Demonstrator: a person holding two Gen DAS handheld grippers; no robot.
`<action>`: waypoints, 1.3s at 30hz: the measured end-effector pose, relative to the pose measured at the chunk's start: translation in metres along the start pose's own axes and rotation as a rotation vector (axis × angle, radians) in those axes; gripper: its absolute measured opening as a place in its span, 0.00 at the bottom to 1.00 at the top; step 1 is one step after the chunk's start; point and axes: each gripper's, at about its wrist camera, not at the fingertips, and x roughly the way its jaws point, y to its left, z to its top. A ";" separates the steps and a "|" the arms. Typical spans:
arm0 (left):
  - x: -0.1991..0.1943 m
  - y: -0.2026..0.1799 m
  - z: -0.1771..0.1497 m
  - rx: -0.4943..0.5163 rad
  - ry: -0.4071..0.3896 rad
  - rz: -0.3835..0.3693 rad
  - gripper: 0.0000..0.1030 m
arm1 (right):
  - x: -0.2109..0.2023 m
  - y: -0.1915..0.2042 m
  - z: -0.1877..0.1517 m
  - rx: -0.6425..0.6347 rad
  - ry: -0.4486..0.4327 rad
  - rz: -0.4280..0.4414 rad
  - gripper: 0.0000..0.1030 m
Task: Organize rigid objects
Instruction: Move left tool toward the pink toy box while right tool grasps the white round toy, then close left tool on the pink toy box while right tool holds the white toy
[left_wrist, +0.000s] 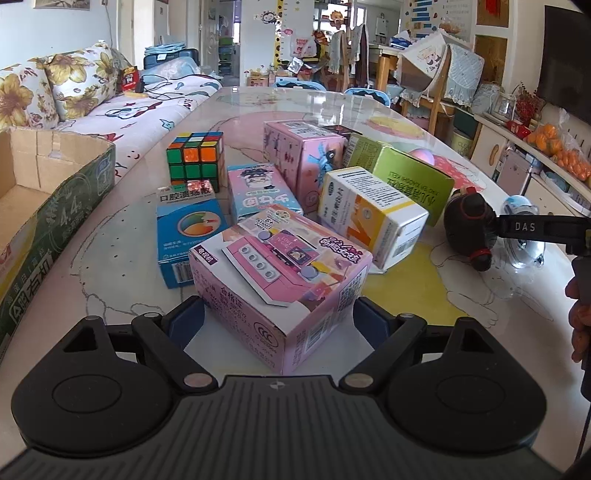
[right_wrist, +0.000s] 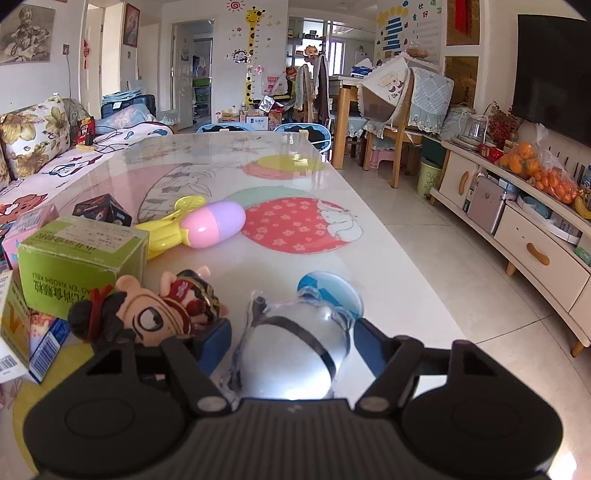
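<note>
A pink toy box (left_wrist: 284, 273) with a TV-set picture stands at the near end of the table, between the fingers of my left gripper (left_wrist: 279, 319). Both blue pads lie against its sides. My right gripper (right_wrist: 291, 345) is closed around a clear plastic-wrapped white ball (right_wrist: 291, 343) with a black band and a blue disc (right_wrist: 328, 291) behind it. Its pads meet the wrap on both sides. In the left wrist view one finger (left_wrist: 524, 226) of that gripper reaches in from the right, past a plush doll (left_wrist: 469, 229).
An open cardboard carton (left_wrist: 55, 206) sits at the left. A Rubik's cube (left_wrist: 195, 158), blue box (left_wrist: 188, 236), white-yellow box (left_wrist: 369, 214) and green box (right_wrist: 81, 258) crowd the middle. A pink-purple capsule toy (right_wrist: 214, 225) lies beyond. The table edge (right_wrist: 373, 229) drops off on the right.
</note>
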 end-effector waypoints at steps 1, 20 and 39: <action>0.000 0.001 0.004 0.001 0.001 -0.018 1.00 | 0.000 0.000 0.000 0.001 0.001 0.004 0.55; 0.005 0.042 0.007 -0.060 0.002 0.082 1.00 | -0.029 0.011 -0.015 -0.092 0.004 0.122 0.54; 0.052 0.027 0.023 -0.034 -0.061 0.210 1.00 | -0.048 0.020 -0.017 -0.052 0.002 0.215 0.54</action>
